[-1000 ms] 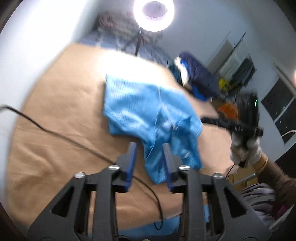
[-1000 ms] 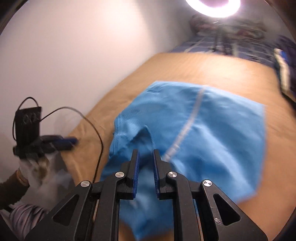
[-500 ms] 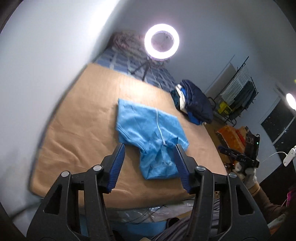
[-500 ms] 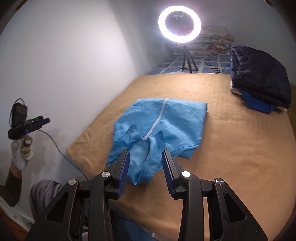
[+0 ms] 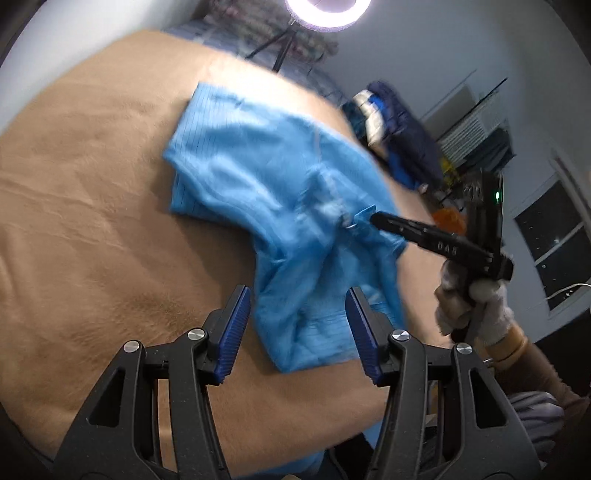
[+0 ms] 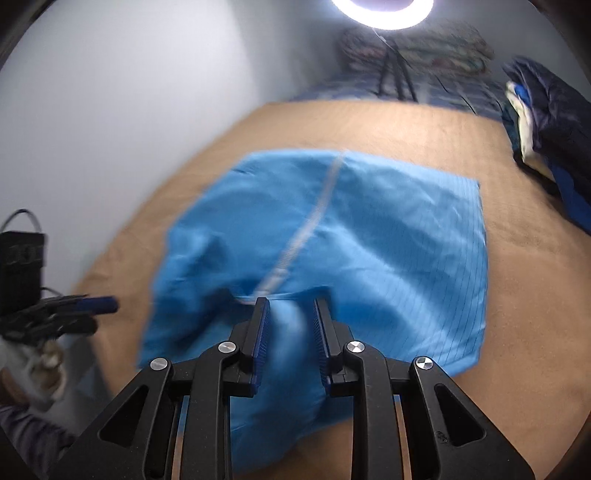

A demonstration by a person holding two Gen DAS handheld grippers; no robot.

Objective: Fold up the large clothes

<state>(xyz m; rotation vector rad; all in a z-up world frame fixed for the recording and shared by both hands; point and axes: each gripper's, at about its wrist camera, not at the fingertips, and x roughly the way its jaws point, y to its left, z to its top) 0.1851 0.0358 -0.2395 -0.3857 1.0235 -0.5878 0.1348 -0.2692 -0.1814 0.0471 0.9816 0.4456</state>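
Observation:
A large light-blue zip-up garment point(image 5: 266, 192) lies partly folded on the tan bed cover point(image 5: 81, 206); it also shows in the right wrist view point(image 6: 369, 236), with a pale zipper point(image 6: 310, 229) down its middle. My left gripper point(image 5: 299, 314) is open and empty above the garment's near, bunched end. My right gripper point(image 6: 291, 317) is open over the collar area, a fold of blue cloth between its fingers, not clamped. In the left wrist view the right gripper point(image 5: 364, 218) reaches in from the right onto the garment.
A pile of dark blue and white clothes point(image 6: 543, 122) lies at the bed's far right. A ring light on a tripod point(image 6: 384, 14) stands at the head of the bed. A white wall point(image 6: 129, 92) runs along the left. A clothes rack point(image 5: 480, 136) stands beyond the bed.
Both grippers have come down from a raised position back toward the garment. The right gripper has reached the collar area; the left now hovers over the near end. Both stay open.

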